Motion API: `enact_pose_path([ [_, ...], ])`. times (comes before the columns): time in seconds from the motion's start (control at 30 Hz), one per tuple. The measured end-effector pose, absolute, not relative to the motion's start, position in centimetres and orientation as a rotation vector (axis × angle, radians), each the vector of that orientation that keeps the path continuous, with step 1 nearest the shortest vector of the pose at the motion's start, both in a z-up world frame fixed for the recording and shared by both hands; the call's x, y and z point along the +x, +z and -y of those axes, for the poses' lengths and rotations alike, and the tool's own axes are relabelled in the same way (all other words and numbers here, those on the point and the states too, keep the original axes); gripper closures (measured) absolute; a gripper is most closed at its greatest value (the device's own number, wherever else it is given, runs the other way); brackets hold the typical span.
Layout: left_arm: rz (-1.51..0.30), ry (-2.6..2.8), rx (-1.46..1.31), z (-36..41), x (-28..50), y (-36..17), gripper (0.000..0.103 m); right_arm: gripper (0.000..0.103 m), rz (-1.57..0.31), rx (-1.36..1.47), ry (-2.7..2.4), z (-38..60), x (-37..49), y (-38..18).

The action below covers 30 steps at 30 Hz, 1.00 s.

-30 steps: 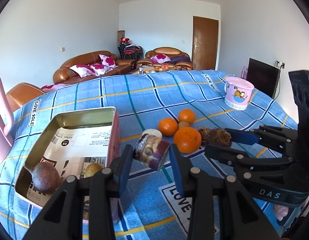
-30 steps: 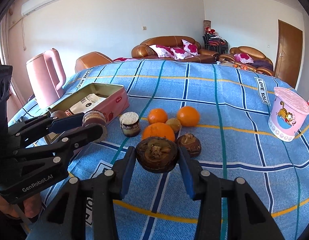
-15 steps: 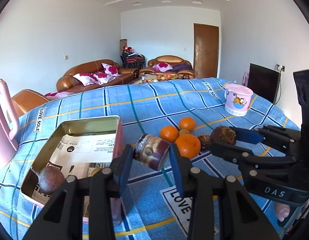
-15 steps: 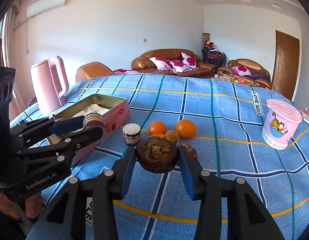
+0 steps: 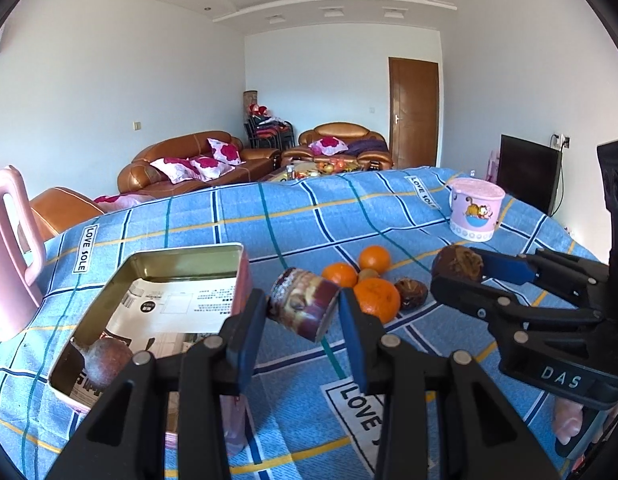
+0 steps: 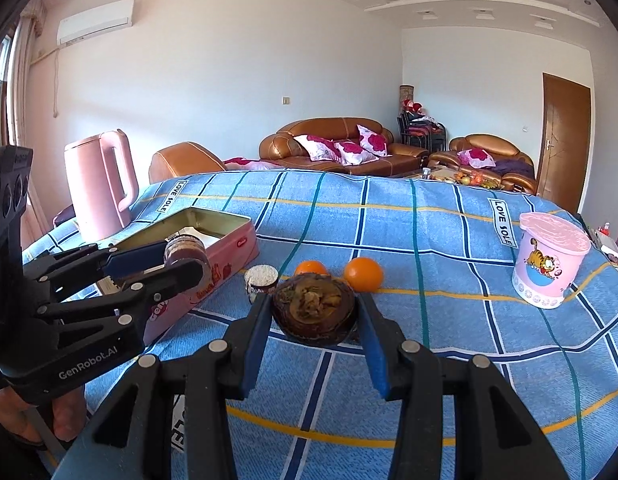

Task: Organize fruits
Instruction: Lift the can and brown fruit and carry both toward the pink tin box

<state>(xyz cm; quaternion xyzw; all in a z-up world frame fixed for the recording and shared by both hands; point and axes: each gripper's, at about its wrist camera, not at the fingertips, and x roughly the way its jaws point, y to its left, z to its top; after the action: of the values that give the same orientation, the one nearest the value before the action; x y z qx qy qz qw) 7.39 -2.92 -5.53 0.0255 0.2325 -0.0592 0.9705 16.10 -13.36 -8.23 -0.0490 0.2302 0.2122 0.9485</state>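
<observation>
Clamping a dark, wrinkled brown fruit (image 6: pixel 313 309), the right gripper (image 6: pixel 313 320) hangs above the blue plaid counter (image 6: pixel 449 248), right of the pink tin (image 5: pixel 157 280). The left gripper (image 5: pixel 303 312) is closed on a small tilted jar (image 5: pixel 303 305) with a purple-brown printed wrap, beside the tin's right wall. Oranges (image 5: pixel 376 299) lie further right of the tin. Readable: "LOVE SOLE" on the cloth, "DAS" and "GenRobot.AI" on the grippers. Both grippers sit higher than a second ago.

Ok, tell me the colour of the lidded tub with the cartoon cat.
Pale pink lidded plastic tub, blue band near its base; right wrist view shows it best.
</observation>
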Motion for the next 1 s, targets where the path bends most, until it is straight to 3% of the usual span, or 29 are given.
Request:
enact_pose_path([
  [1.0,-0.32,-0.122,0.103,3.9,5.0,-4.4,0.064,0.058,-0.349,-0.091,0.42,14.0,14.1,-7.4],
])
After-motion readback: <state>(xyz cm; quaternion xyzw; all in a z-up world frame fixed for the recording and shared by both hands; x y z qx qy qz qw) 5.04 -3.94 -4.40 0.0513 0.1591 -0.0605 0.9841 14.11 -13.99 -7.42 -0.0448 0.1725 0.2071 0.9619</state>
